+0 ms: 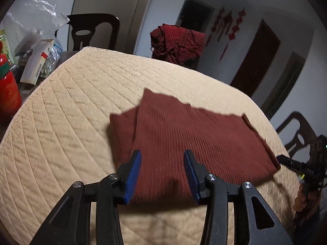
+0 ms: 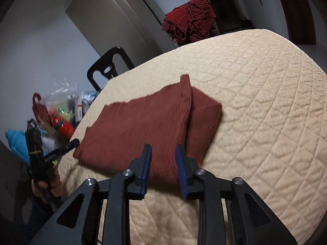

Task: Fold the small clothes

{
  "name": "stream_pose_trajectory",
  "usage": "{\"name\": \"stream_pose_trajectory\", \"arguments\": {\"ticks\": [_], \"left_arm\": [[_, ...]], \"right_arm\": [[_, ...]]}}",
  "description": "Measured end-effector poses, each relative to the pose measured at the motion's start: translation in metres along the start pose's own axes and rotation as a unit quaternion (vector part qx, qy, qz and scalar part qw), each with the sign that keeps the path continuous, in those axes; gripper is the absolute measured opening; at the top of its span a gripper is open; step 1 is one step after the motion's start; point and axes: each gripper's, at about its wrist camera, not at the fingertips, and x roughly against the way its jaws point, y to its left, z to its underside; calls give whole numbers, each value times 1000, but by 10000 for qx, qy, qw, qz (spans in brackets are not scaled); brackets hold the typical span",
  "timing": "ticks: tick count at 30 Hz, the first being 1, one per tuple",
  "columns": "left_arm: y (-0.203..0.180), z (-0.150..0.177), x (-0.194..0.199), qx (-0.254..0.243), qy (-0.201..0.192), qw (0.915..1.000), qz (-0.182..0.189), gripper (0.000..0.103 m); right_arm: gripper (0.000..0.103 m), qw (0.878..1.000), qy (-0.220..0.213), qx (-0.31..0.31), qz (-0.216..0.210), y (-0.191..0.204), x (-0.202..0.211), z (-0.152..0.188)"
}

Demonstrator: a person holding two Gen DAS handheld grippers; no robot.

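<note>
Maroon garment (image 1: 184,134) is seen folded flat ahead of both left gripper (image 1: 162,175) and right gripper (image 2: 163,170), jaws parted, nothing gripped; checkered cloth (image 1: 177,43) beyond is judged left.

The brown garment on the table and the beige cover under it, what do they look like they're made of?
The brown garment looks like a soft ribbed knit, matte: fine parallel ridges run across it and it folds limply. Which fibre cannot be told. The beige table cover looks like quilted padded fabric: stitched diagonal lines cross into puffy diamonds, with a faint sheen.
</note>
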Motion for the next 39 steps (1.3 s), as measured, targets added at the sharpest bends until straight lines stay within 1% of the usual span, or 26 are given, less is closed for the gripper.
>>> {"name": "stream_pose_trajectory", "arguments": {"ticks": [2, 3, 4, 5, 6, 7, 9, 10, 13, 15, 17, 18, 20, 22, 24, 25, 27, 29, 32, 33, 35, 37, 39], "left_arm": [[-2, 7, -3, -166, 6, 9998, -129, 46], [-2, 10, -6, -153, 70, 9997, -183, 45], [0, 11, -10, -105, 141, 9996, -229, 44], [1, 9, -9, -87, 116, 9996, -234, 44], [0, 8, -7, -114, 108, 9995, -265, 44], [-2, 8, -6, -158, 116, 9993, -324, 44], [-6, 8, -1, -229, 97, 9990, -372, 44], [-8, 9, 2, -246, 77, 9990, -362, 44], [-18, 9, 9, -284, -9, 9992, -270, 44], [-28, 7, 12, -401, -114, 9990, -172, 44], [-35, 6, 8, -539, -154, 9982, -230, 44], [-35, 6, 4, -513, -95, 9983, -262, 44], [-28, 10, -8, -412, 150, 9982, -409, 44], [-24, 16, -14, -417, 331, 9967, -606, 44], [-29, 18, -8, -468, 288, 9967, -595, 44], [-34, 18, -5, -500, 257, 9968, -562, 44], [-49, 17, -3, -583, 221, 9973, -378, 44], [-72, 18, -8, -755, 249, 9967, -147, 44], [-96, 22, -24, -911, 465, 9947, 90, 44], [-100, 24, -29, -967, 503, 9940, 101, 44], [-104, 30, -41, -1054, 666, 9922, -92, 44], [-102, 30, -36, -1029, 608, 9928, -40, 44], [-100, 30, -34, -995, 676, 9927, -33, 44]], "right_arm": [[21, 9998, 32, 123, 130, 0, -2, 5], [20, 9989, 111, 154, 417, -4, -8, 6], [15, 9979, 182, 100, 621, -11, -12, 6], [9, 9973, 214, 9, 699, -15, -13, 6], [9, 9976, 173, -80, 664, -18, -11, 5], [9, 9973, 92, -69, 729, -17, -6, 4], [9, 9956, -80, 115, 923, -9, 3, 3], [9, 9954, -122, 136, 946, -6, 6, 4], [9, 9961, -172, 187, 843, 2, 11, 6], [9, 9974, -150, 277, 651, 10, 8, 8], [9, 9987, -46, 269, 437, 14, -1, 9], [9, 9989, 59, 215, 406, 11, -7, 10], [9, 9972, 220, 144, 705, 2, -18, 14], [8, 9978, 176, -29, 642, -5, -14, 15], [9, 9965, 62, 168, 811, 6, -7, 13], [9, 9964, 26, 322, 778, 16, -6, 12], [9, 9980, 48, 433, 458, 32, -11, 10], [9, 9980, 168, 580, 165, 50, -25, 11], [9, 9968, 425, 676, 77, 62, -50, 14], [9, 9962, 500, 711, 37, 63, -57, 16], [9, 9948, 669, 731, 236, 58, -67, 20], [9, 9957, 637, 655, 150, 54, -63, 22], [10, 9957, 609, 673, 168, 54, -55, 23]]}}
